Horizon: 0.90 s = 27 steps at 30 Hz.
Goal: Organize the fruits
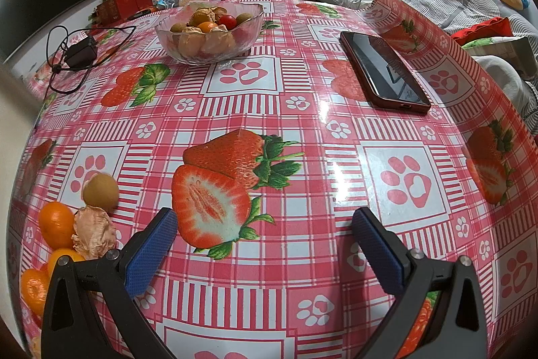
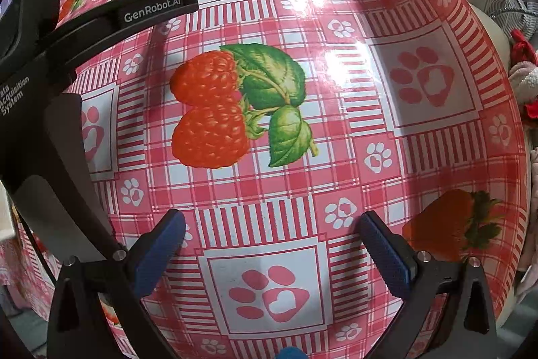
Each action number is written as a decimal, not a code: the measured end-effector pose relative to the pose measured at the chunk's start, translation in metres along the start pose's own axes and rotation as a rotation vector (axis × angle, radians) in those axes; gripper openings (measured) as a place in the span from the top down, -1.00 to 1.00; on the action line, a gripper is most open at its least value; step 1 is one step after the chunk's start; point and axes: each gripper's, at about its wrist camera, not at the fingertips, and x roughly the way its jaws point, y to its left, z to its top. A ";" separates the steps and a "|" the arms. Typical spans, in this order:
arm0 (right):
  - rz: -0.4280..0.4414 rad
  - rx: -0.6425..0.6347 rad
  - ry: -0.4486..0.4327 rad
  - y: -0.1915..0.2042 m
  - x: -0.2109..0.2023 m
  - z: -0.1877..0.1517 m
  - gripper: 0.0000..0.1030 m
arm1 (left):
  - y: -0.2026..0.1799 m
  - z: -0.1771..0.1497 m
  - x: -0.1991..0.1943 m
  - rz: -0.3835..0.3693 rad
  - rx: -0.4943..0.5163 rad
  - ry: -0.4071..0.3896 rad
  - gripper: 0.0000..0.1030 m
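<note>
Your left gripper [image 1: 262, 244] hovers low over the desk [image 1: 302, 137], its blue pads [image 1: 153, 253] spread wide and holding nothing. Loose fruits lie just left of it: a tan round fruit [image 1: 100, 192], a dried papery husk [image 1: 93, 232] touching an orange fruit [image 1: 56, 224], and two more orange fruits [image 1: 33, 288] at the lower-left edge. The glass bowl [image 1: 208, 34] stands well apart at the far side of the desk, already holding husked fruits, a red cherry tomato [image 1: 227, 20] and greenish round fruits. A phone [image 1: 383, 71] lies right of the bowl; a black charger with cable [image 1: 80, 52] lies left of it. Your right gripper [image 2: 270, 244] is likewise spread and empty over bare cloth, with your left device's black arm [image 2: 127, 12] crossing the upper left of its view.
</note>
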 end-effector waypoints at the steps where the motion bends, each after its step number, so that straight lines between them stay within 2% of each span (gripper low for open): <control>1: 0.000 0.000 -0.001 0.000 0.001 0.001 -1.00 | 0.000 0.000 0.000 0.000 0.000 0.000 -1.00; 18: -0.008 0.009 -0.055 0.002 -0.004 -0.007 -1.00 | -0.001 -0.001 -0.001 0.000 0.000 0.000 -1.00; 27: -0.009 0.014 -0.035 0.002 -0.005 -0.004 -1.00 | -0.001 -0.001 -0.001 0.000 0.000 0.000 -1.00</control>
